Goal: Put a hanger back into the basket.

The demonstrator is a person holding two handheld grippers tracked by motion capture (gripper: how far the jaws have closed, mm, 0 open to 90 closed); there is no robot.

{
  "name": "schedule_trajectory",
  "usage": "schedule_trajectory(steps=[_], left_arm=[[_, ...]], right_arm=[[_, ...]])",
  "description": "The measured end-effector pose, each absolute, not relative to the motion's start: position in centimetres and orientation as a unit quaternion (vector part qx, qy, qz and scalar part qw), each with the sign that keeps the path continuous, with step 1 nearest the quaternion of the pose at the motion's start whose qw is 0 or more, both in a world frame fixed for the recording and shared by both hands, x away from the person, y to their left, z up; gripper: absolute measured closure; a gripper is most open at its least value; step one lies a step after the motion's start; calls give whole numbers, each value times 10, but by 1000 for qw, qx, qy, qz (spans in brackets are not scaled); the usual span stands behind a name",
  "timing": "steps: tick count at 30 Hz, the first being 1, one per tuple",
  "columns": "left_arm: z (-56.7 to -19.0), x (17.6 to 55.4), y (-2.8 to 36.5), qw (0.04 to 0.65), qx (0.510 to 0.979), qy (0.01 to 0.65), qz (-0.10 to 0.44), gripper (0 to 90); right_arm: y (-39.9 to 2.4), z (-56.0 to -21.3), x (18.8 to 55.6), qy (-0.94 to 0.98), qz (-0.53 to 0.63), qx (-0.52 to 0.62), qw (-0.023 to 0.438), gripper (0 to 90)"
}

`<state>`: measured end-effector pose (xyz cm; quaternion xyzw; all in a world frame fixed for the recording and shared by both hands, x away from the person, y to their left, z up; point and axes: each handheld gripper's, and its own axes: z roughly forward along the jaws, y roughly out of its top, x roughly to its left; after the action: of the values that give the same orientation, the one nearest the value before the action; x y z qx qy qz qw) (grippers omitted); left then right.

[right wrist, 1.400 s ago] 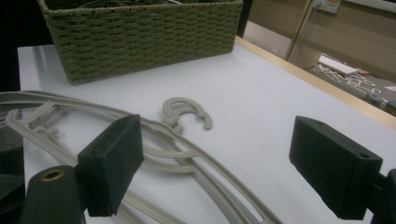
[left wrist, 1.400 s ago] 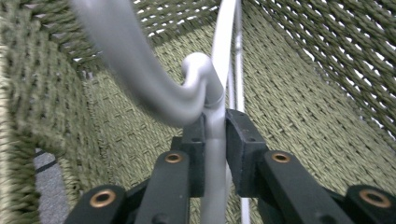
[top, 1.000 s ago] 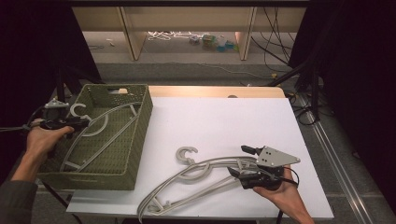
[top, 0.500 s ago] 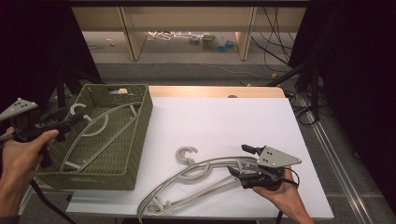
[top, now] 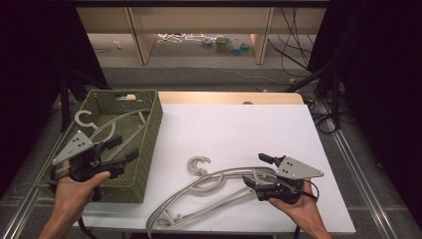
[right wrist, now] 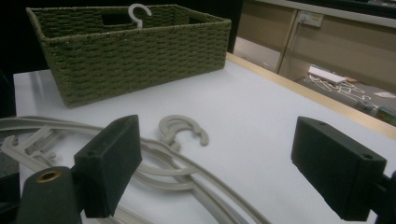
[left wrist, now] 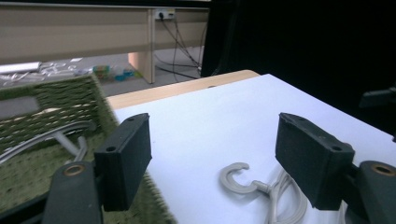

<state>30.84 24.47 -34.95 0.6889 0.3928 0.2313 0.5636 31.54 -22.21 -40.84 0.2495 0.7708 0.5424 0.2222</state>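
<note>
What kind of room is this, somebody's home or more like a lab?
Probably a lab or recording setup, not a home: black curtains flank a white table, loose cables trail across the floor, and a person works handheld grippers near a woven basket and hangers.

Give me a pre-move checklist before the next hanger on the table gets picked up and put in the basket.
1. Right gripper open: ok, jaws stand wide apart in the right gripper view.
2. Left gripper open and free: ok.
3. Hangers on the table reachable: ok, right beside the right gripper.
4. Hangers separate: not ok, they lie stacked and overlapping; how many, cannot tell.
5. Basket has room: ok, one hanger inside, hook over the rim.
</note>
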Motion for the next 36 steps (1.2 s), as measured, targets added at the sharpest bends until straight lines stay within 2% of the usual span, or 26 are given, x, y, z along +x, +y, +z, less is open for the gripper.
schedule_trajectory(steps=[8,15,19,30,36], left_arm=[[-393,304,212,569,709,359,210,196],[-412,298,201,586,704,344,206,185],[-418,296,199,582,710,335,211,186],[-424,290,199,600,690,348,207,181],[-423,282,193,603,698,326,210,181]], right_arm=[[-224,-413,316,762,549,256,227,163],[-224,-415,315,753,558,262,230,163],[-223,-418,314,756,557,258,228,163],[-222,-423,316,760,557,250,223,160],[-221,-423,314,759,556,252,224,160]])
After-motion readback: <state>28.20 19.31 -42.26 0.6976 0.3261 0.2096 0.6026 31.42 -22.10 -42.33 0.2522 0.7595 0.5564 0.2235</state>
